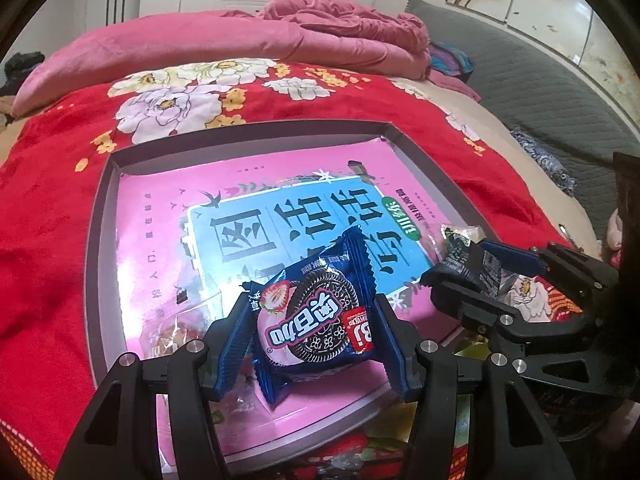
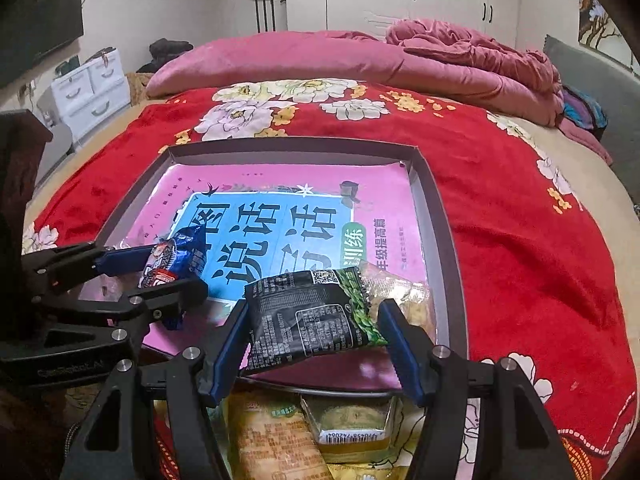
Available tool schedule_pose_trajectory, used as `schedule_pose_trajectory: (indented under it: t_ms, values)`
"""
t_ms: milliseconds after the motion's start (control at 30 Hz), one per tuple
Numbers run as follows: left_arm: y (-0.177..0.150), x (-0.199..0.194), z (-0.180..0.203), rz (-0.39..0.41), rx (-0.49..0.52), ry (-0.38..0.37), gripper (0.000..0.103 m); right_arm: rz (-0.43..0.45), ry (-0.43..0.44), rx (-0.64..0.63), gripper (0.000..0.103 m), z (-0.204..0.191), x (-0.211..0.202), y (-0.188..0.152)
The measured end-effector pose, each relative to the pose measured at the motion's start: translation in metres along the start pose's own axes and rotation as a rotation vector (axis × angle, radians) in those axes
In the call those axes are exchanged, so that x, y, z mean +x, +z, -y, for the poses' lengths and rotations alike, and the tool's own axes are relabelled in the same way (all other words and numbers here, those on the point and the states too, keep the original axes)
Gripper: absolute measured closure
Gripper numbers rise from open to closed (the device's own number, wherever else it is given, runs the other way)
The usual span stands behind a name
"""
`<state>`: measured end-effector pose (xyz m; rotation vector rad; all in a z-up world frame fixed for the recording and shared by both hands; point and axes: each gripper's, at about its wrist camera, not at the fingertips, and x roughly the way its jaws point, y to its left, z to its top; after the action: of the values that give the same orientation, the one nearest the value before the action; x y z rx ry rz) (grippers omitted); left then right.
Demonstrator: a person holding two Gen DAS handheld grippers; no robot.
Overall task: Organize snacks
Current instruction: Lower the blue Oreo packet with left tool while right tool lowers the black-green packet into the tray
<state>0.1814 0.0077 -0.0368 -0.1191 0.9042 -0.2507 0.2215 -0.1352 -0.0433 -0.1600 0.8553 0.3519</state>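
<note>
Over the tray [image 1: 100, 216], both grippers grip snack packets.

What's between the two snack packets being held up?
Only the pink book cover lining the tray, between the cookie packet and the black packet; right wrist view.

Count of things on the bed

Two hand-held grippers, one blue cookie packet [image 1: 316, 316], one black pea packet [image 2: 316, 316], one tray [image 2: 444, 216], one book [image 2: 272, 224], two yellow packets at six o'clock.
</note>
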Motion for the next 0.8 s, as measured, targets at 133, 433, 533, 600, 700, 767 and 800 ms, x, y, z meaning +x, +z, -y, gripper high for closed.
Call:
schedule_pose_trajectory:
  t_ms: [133,433,533,600,700,767,800]
  values:
    - [-0.0003,0.0007,-0.0005,-0.002,0.004,0.019,0.043,-0.001,-0.011,-0.008,0.038,-0.0010,0.0008,-0.0007]
    - [-0.0028,0.0018,0.0032,-0.001,0.024,0.057,0.043,-0.016,-0.102,-0.062,0.038,-0.0037,0.0045,-0.0034]
    - [-0.0036,0.0025,0.0054,-0.004,0.038,0.069,0.043,-0.022,-0.141,-0.093,0.038,-0.0058,0.0062,-0.0046]
    - [-0.0037,0.0029,0.0063,-0.005,0.042,0.070,0.042,-0.023,-0.151,-0.104,0.038,-0.0075,0.0072,-0.0057]
    - [-0.0034,0.0028,0.0054,-0.008,0.039,0.066,0.042,-0.024,-0.147,-0.099,0.038,-0.0062,0.0078,-0.0063]
    - [-0.0032,0.0032,0.0052,-0.008,0.038,0.066,0.041,-0.023,-0.137,-0.087,0.038,-0.0045,0.0069,-0.0063]
    - [-0.0032,0.0034,0.0053,-0.009,0.039,0.067,0.041,-0.023,-0.129,-0.076,0.038,-0.0028,0.0065,-0.0063]
